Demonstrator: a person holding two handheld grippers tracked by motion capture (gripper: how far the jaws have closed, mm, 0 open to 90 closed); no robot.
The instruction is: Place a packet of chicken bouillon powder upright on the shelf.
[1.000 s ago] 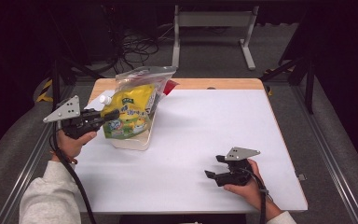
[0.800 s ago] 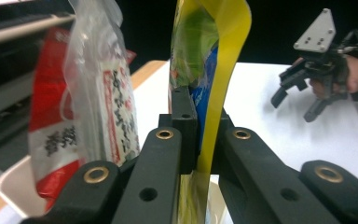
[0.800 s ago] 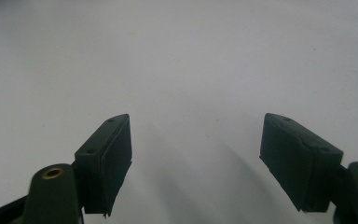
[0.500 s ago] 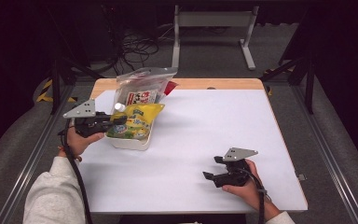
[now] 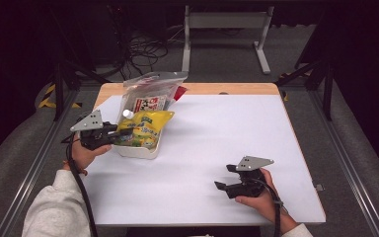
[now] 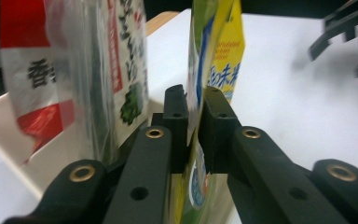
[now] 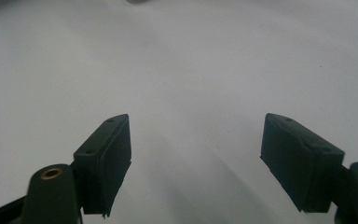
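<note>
Yellow-green plastic snack pouch (image 5: 145, 127) lying across the white tray (image 5: 139, 151), long axis pointing away from left gripper (image 6: 193, 122) | we are seeing its jaws pinching the pouch edge | right gripper (image 7: 196, 161) spread, idling well apart on white tabletop (image 5: 217, 133)

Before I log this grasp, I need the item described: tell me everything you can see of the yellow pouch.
The yellow pouch is a flat, glossy packet with green and blue printing, film-like and slightly crumpled. It lies tilted across the white tray, partly over its rim, beside a clear bag of red-and-white packets. The left tongs are shut on its thin edge.
</note>
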